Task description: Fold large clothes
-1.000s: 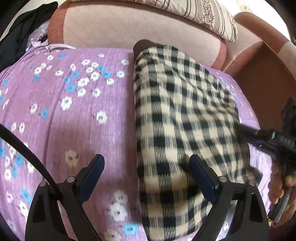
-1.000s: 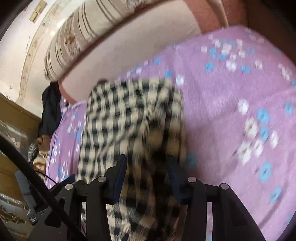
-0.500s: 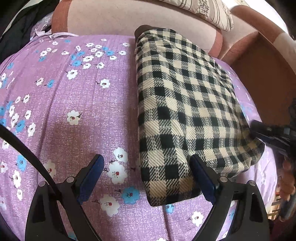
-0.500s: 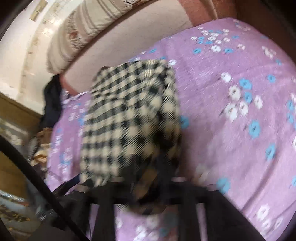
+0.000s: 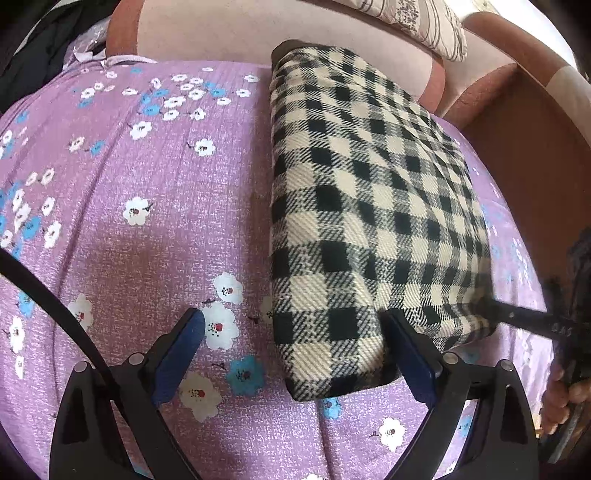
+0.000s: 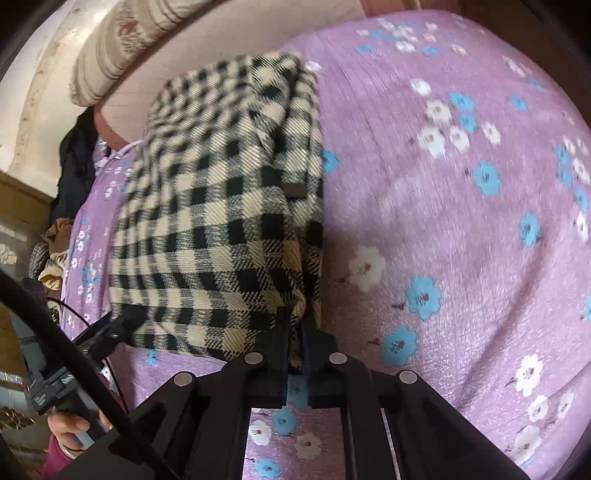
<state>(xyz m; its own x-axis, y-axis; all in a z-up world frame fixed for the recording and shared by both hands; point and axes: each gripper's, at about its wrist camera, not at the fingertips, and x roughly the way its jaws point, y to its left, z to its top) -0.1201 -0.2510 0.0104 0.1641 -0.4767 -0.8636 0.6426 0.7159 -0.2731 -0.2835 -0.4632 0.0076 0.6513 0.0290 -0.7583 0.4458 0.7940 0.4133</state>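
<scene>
- The checked garment (image 5: 365,206), black and cream, lies folded into a long thick block on the purple flowered cover (image 5: 129,240), its far end against the pink sofa back (image 5: 221,33).
- In the left wrist view its left side is a straight fold line, its near end a thick rounded edge, with bare cover beyond both.
- The left gripper (image 5: 295,336) stands wide apart over that near end; its right finger (image 5: 406,347) rests against the cloth's near right corner, its left finger (image 5: 177,354) over bare cover, nothing pinched.
- The right gripper (image 6: 295,332) has just been closing and is now pressed together on the garment's near right corner, a thin strip of cloth showing between the 2 pads.
- A wide stretch of cover lies open to the right of the garment in the right wrist view.
- A striped cushion (image 5: 413,22) sits on the sofa back; dark clothing (image 6: 74,162) is heaped at the cover's far corner.
- No containers show.
- A hand (image 6: 70,428) grips the other tool's handle at the lower left edge.
</scene>
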